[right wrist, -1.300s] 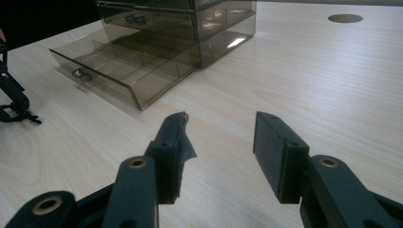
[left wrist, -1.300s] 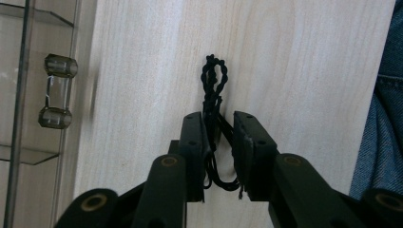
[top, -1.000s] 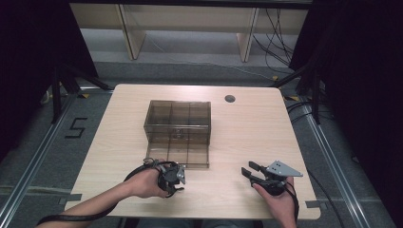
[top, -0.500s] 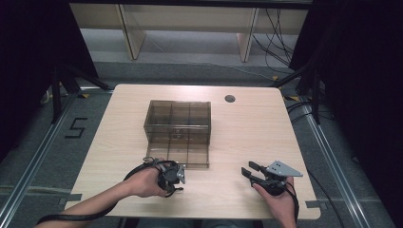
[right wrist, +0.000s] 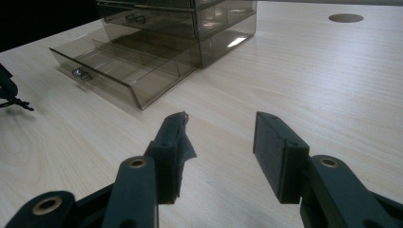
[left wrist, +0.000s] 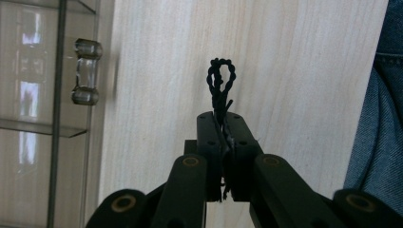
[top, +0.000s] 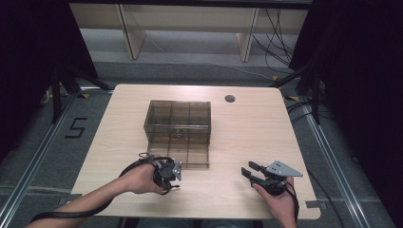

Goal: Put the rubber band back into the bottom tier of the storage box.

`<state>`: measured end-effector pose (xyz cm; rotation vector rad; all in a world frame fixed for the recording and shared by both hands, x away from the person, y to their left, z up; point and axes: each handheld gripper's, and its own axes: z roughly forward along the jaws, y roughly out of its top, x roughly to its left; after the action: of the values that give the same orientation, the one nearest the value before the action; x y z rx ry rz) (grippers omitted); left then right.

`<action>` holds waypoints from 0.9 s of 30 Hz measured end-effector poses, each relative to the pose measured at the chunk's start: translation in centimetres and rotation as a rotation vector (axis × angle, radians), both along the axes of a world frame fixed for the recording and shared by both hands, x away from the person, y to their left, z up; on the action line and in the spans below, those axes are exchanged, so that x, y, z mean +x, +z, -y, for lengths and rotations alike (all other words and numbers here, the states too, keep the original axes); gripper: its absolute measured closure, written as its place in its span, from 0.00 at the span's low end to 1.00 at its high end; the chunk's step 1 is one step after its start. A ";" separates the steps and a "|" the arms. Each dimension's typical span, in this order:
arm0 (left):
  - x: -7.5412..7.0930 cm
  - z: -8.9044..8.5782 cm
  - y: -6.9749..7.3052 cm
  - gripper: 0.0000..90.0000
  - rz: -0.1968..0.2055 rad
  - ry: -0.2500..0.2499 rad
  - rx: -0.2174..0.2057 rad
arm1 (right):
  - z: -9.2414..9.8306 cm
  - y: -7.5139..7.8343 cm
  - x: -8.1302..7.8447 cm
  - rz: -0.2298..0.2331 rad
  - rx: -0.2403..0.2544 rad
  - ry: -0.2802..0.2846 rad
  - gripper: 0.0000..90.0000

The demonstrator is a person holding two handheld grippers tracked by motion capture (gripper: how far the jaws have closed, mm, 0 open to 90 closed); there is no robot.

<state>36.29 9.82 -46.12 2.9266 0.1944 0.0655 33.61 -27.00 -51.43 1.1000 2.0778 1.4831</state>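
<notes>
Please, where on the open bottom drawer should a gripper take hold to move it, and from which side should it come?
Grip the small clear knob at the middle of the drawer front. It sticks out from the flat front panel, so the jaws can close around it. Come from the person's side of the table, since the drawer is pulled out toward that edge. The open right gripper looks free for this.

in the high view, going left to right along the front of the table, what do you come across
Left gripper, shut on a black twisted cord → pulled-out bottom drawer of the smoky plastic drawer box → right gripper, jaws open.
</notes>
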 end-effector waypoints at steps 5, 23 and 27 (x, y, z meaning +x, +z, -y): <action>0.3 -0.4 0.5 0.96 0.007 0.005 -0.004 | 0.1 0.0 0.1 0.021 -0.016 0.006 0.62; 1.6 -1.8 2.2 0.96 0.039 0.055 -0.022 | 0.1 0.0 0.2 0.017 -0.019 0.012 0.62; 1.9 -2.0 2.4 0.96 0.040 0.063 -0.021 | 0.2 0.0 0.2 0.015 -0.021 0.012 0.62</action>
<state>38.17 11.87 -43.72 2.8951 0.2788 0.1313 33.76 -27.16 -51.41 1.0675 2.0885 1.4671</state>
